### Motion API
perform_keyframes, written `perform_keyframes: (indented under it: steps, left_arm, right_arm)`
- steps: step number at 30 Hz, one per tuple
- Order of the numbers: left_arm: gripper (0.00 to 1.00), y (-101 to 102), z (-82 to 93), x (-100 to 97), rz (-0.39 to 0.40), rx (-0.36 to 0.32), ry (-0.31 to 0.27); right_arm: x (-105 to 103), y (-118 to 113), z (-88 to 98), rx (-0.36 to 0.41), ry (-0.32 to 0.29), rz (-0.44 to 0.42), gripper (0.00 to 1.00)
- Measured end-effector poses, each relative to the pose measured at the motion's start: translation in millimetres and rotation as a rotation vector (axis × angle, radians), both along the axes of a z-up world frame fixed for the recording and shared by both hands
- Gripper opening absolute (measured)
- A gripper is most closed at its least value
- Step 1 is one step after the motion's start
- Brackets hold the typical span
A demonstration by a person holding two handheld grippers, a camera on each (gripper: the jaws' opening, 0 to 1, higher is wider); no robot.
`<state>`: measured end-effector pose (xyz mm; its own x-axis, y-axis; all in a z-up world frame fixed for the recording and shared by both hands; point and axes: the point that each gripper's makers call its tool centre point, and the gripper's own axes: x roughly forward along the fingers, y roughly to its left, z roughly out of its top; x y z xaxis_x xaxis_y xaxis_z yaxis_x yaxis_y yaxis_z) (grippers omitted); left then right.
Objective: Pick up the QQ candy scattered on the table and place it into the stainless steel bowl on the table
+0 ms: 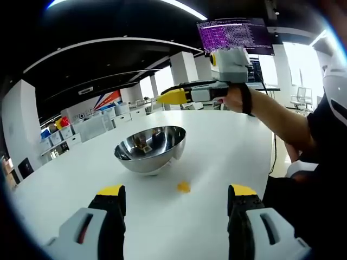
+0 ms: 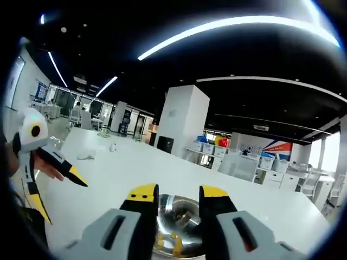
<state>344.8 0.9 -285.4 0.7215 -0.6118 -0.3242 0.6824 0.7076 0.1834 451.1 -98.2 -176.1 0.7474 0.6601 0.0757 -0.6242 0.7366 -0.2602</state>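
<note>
White table (image 1: pixel 227 146) top spreads out wide in a big office room, and the shiny stainless steel bowl (image 1: pixel 150 148) sits on it. I will tell where everything is from that bowl.

Nearest to the camera in the left gripper view is the left gripper (image 1: pixel 176 203). Its two yellow-tipped jaws stand far apart and hold nothing. They sit low, on the near side of the bowl, with one small orange QQ candy (image 1: pixel 184 187) lying on the table between them, just beside the bowl. I think the jaws are wide so they can close around that candy next.

Farther on, the right gripper (image 1: pixel 172 96) hangs over the far side of the bowl, held by a person's hand (image 1: pixel 234 99). In the right gripper view its jaws (image 2: pixel 179 197) are a little apart with nothing between them. Looking down past them, you can see small candies (image 2: pixel 172 238) lying inside the bowl. It is probably up there because that is the spot for dropping candy in.

Far behind the bowl are shelves with boxes (image 1: pixel 92 125) and a purple screen (image 1: pixel 233 33).
</note>
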Motion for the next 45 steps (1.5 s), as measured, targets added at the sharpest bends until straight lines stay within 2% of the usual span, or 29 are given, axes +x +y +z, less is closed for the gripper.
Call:
perform_keyframes:
  steps: [5, 7, 10, 14, 20, 24, 27, 32, 39, 45]
  left_arm:
    - [0.77, 2, 0.4, 0.3, 0.006, 0.005, -0.002]
    - [0.77, 3, 2.5, 0.1, 0.012, 0.000, -0.006]
    - [0.77, 6, 3.8, -0.7, 0.018, 0.000, -0.010]
    - [0.77, 8, 2.7, -0.8, 0.026, 0.003, -0.007]
    - [0.77, 8, 1.4, -0.9, 0.026, 0.001, -0.005]
    - [0.77, 7, 0.4, -0.3, 0.024, 0.001, -0.002]
    - [0.77, 6, -0.7, -0.1, 0.021, 0.002, 0.000]
    - [0.77, 4, -2.9, -0.2, 0.016, -0.002, 0.004]
    - [0.77, 1, -4.6, -0.5, 0.006, -0.009, 0.011]
    - [0.77, 2, -6.2, 1.1, 0.008, -0.006, 0.014]
  right_arm:
    - [-31, 9, 13.0, 0.095, 0.025, 0.099, 0.27]
    - [-40, 8, 14.5, 0.105, 0.025, 0.112, 0.26]
    - [-54, 11, 7.3, 0.104, 0.037, 0.135, 0.25]
    - [-63, 20, -12.3, 0.091, 0.067, 0.173, 0.25]
    - [-74, 37, -66.1, 0.034, 0.177, 0.212, 0.22]
    - [-76, 42, -101.7, 0.001, 0.267, 0.210, 0.17]
    - [-75, 43, -119.6, -0.016, 0.294, 0.204, 0.14]
    - [-59, 34, -158.0, -0.092, 0.339, 0.146, 0.11]
    - [-46, 30, -182.7, -0.123, 0.389, 0.117, 0.11]
    - [-40, 32, -189.7, -0.136, 0.398, 0.114, 0.11]
